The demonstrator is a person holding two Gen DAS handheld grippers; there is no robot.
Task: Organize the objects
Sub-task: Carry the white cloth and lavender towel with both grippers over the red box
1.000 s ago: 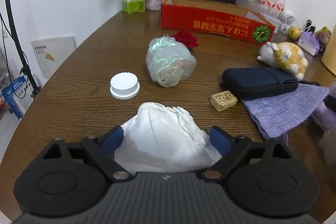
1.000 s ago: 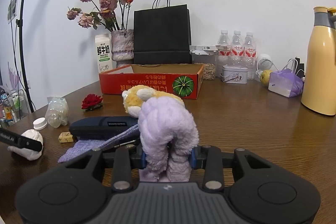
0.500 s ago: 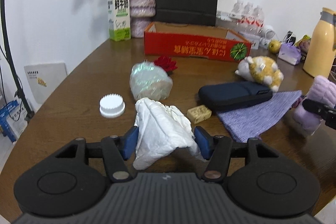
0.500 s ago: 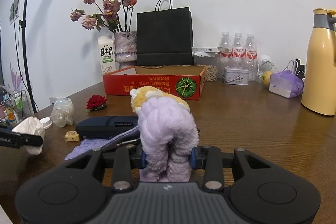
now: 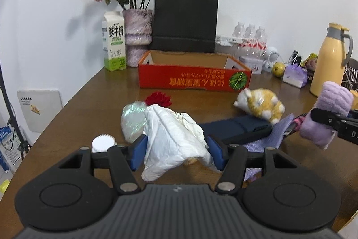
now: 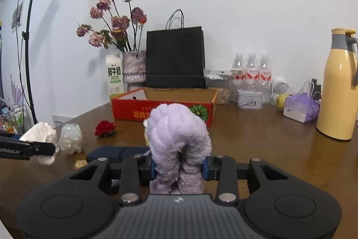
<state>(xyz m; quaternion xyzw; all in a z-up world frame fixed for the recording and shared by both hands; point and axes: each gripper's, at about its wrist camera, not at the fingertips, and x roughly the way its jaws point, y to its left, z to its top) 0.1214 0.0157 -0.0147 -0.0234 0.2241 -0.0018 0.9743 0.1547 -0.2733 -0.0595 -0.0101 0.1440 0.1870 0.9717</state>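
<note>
White crumpled paper [image 5: 174,140] is pinched in my left tongs [image 5: 176,155]; right tongs [image 6: 178,168] pinch a purple plush [image 6: 177,142]; milk carton [image 5: 113,44] at eleven o'clock reads "鲜牛奶".

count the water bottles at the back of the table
3. They stand side by side against the wall, right of the black paper bag: left bottle, middle bottle, right bottle. More could be hidden behind them; I cannot tell.
</note>
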